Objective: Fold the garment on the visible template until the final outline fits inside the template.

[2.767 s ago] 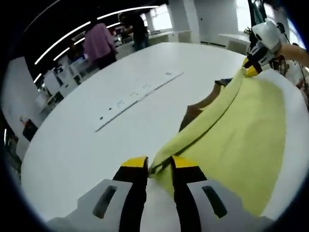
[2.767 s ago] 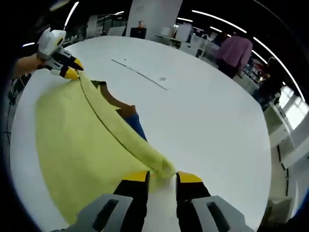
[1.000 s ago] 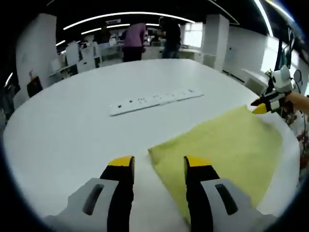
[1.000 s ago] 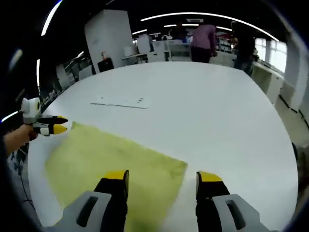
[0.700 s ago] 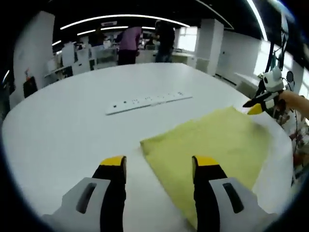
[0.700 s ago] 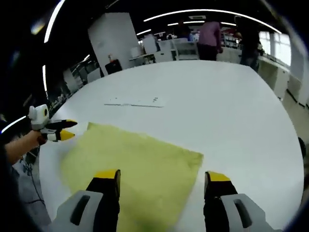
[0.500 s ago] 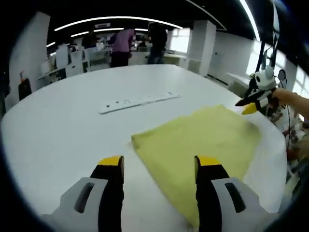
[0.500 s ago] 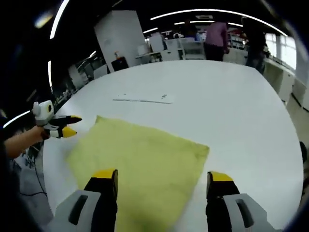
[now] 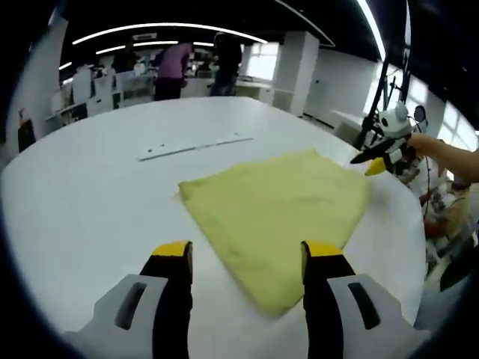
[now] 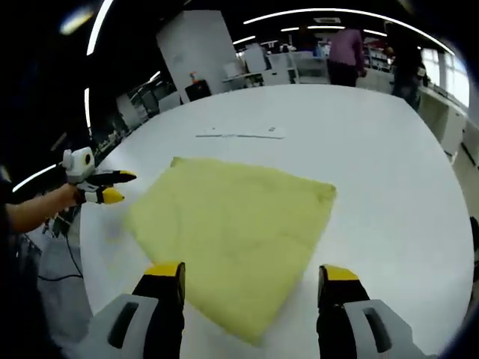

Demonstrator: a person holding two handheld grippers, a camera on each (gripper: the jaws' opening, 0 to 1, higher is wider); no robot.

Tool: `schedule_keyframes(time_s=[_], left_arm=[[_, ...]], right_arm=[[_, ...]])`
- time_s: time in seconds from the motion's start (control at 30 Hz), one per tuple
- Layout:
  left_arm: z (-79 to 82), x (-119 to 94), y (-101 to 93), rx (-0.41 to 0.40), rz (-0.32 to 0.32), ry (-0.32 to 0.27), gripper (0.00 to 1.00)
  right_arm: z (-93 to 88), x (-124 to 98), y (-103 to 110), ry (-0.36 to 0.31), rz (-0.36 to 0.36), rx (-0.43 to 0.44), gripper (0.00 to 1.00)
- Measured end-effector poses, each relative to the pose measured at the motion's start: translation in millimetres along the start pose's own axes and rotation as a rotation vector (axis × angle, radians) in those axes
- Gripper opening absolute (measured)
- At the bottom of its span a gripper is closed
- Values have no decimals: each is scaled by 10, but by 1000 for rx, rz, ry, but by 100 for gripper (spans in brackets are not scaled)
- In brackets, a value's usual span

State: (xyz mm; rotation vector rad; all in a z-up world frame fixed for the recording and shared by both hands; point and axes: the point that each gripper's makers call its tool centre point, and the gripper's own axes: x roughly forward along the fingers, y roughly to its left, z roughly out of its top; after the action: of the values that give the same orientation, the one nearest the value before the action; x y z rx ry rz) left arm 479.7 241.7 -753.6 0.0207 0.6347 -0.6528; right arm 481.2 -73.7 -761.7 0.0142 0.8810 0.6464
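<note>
The yellow garment (image 9: 277, 213) lies flat, folded to a four-sided shape, on the big white round table (image 9: 90, 217); no wrinkles to speak of; the template itself can't be made out under it. Left gripper (image 9: 247, 258) has its jaws spread wide w/ nothing between them, held above the near corner of the cloth; seen from the right gripper view it sits off at the cloth's far side, clear of the edge. Right gripper (image 10: 253, 277) likewise wide apart, empty, over the near corner. A white strip (image 10: 241, 134) lies beyond the garment, apart from it. People (image 9: 174, 69) stand at desks in the background.
</note>
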Motion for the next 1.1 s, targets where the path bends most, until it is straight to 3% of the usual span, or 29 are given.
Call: schedule_keyframes(time_s=[0.23, 0.53, 0.8, 1.0, 1.1], left_arm=[[-233, -112, -135, -35, -20, 29, 45], [-403, -171, -227, -83, -51, 41, 31], [-538, -166, -221, -116, -45, 80, 21], [-586, -166, -195, -120, -35, 86, 7], [-595, -156, -207, -131, -44, 84, 7]], right_arm=[[-228, -76, 103, 5, 28, -8, 58], [-430, -161, 135, 0, 40, 7, 46], [-521, -179, 138, -5, 40, 27, 26], [-565, -181, 95, -4, 25, 39, 19], [-561, -184, 88, -11, 22, 41, 16]])
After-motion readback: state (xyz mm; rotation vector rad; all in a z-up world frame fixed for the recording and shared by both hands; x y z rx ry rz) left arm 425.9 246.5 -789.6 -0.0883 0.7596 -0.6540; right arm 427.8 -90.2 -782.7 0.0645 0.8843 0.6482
